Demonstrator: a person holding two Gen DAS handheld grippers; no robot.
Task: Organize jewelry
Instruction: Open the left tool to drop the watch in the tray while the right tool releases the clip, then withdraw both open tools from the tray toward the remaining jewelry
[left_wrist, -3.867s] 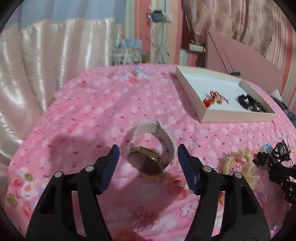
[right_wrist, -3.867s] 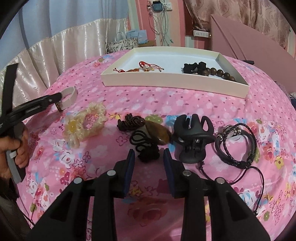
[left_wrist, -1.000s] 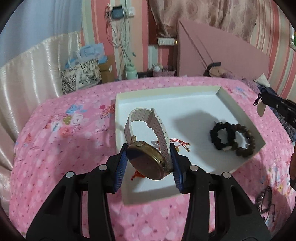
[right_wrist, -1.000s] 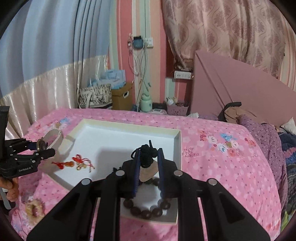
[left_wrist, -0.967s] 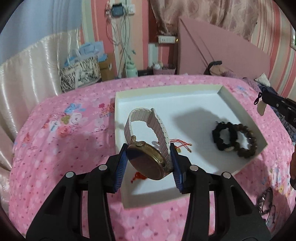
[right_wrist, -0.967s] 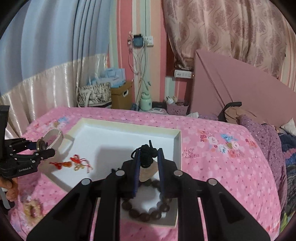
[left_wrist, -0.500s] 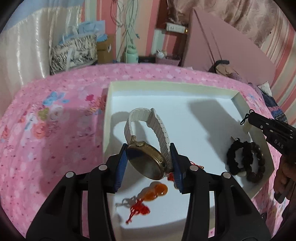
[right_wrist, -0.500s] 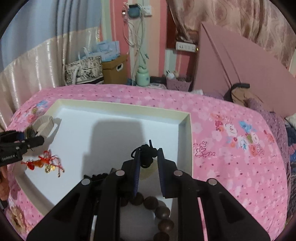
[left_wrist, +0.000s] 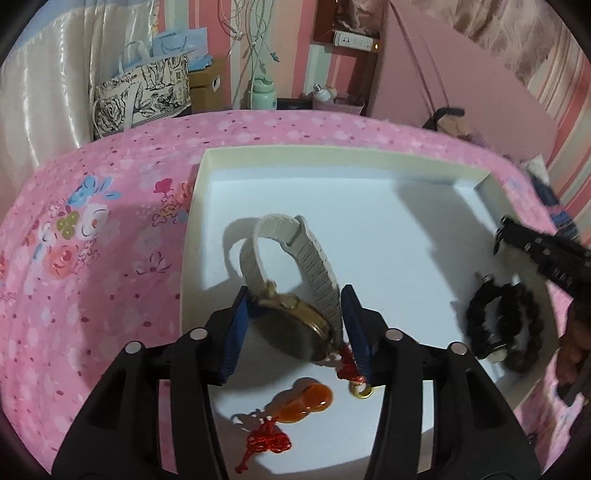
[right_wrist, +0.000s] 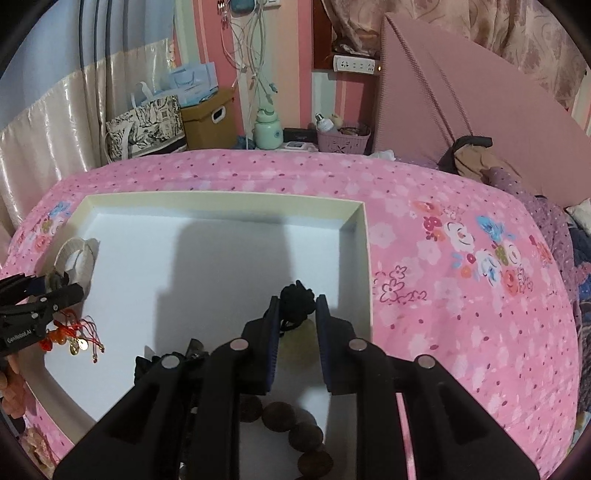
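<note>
Over the white tray on a pink floral bed, the left tongs grip a gold watch; a red-corded orange charm lies beneath. The right tongs clench a black knotted pendant above 2 beaded bracelets.

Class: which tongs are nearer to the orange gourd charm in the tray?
Left. The left tongs, holding the watch, hang right beside the gourd charm; the right tongs are across the tray.
</note>
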